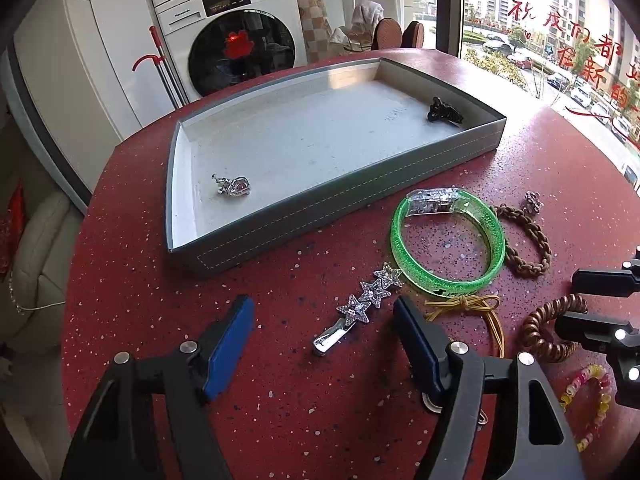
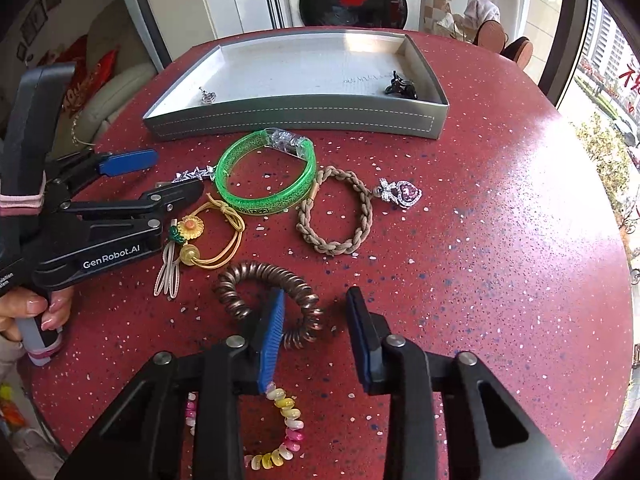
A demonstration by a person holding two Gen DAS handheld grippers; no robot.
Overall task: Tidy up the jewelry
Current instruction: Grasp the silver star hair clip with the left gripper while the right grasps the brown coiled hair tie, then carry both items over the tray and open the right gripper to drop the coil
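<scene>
Left claw [image 1: 324, 334] hangs open astride the star clip [image 1: 362, 306], which lies diagonally toward the tray [image 1: 320, 220]; right claw [image 2: 316, 332], half-open, straddles the coil's [image 2: 272, 304] rim.

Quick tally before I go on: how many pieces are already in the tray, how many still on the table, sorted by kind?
In the tray:
Silver charm: 1
Black claw clip: 1
On the table:
Star hair clip: 1
Green bangle: 1
Braided tie with heart charm: 1
Yellow flower tie: 1
Brown coil tie: 1
Pastel bead bracelet: 1
Total: 8
</scene>
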